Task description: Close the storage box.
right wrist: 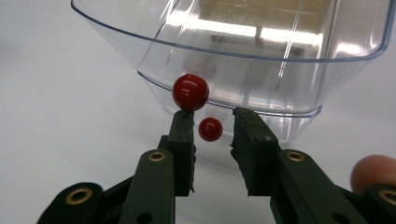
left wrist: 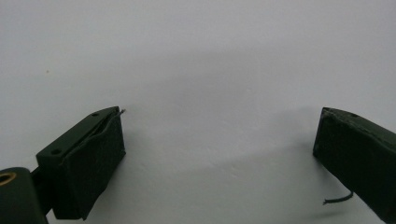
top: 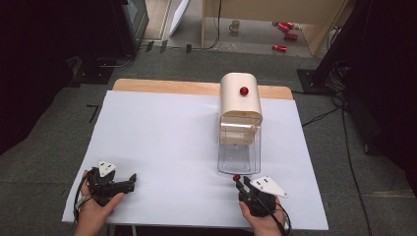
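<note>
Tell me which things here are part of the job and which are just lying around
In use: right gripper, red ball between its jaws, second red ball, clear bin, cream dispenser.
Lying about: mug, red cans on the floor.

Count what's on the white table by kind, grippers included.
Grippers: 2, left gripper and right gripper
Cream machine: 1
Red knob on the machine: 1
Clear bin: 1
Red balls: 2, a larger one and a smaller one; the smaller might be a reflection in the bin wall, I cannot tell
Total: 7
</note>
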A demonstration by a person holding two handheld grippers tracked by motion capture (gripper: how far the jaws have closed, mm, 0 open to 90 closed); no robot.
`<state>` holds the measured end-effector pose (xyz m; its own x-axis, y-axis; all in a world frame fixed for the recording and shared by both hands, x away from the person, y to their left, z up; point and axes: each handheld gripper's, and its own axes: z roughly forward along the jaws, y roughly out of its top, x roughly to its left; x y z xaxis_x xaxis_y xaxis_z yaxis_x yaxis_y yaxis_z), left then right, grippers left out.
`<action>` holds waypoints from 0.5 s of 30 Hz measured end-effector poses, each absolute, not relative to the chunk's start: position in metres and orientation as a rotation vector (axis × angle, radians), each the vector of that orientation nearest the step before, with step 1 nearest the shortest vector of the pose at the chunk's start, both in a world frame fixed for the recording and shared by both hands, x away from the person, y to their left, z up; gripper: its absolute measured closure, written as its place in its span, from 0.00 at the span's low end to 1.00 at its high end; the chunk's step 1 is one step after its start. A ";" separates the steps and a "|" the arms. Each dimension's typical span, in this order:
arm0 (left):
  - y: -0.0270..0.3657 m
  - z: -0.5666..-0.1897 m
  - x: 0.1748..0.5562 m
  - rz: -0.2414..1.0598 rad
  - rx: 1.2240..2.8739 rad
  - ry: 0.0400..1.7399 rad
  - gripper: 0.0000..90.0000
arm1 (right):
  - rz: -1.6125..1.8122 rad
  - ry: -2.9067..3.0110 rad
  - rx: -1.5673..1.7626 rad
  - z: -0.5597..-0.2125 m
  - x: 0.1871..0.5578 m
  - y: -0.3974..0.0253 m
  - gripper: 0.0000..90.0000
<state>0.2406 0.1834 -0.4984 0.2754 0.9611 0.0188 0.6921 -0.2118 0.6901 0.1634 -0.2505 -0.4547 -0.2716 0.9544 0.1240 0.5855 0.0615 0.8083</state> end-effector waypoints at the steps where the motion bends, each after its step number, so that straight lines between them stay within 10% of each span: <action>1: 0.183 -0.498 0.241 0.615 1.982 1.482 0.02 | 1.100 1.901 1.528 -0.455 0.163 -0.250 0.79; 15: 0.183 -0.498 0.241 0.615 1.981 1.482 0.02 | 1.127 1.905 1.516 -0.453 0.162 -0.241 0.82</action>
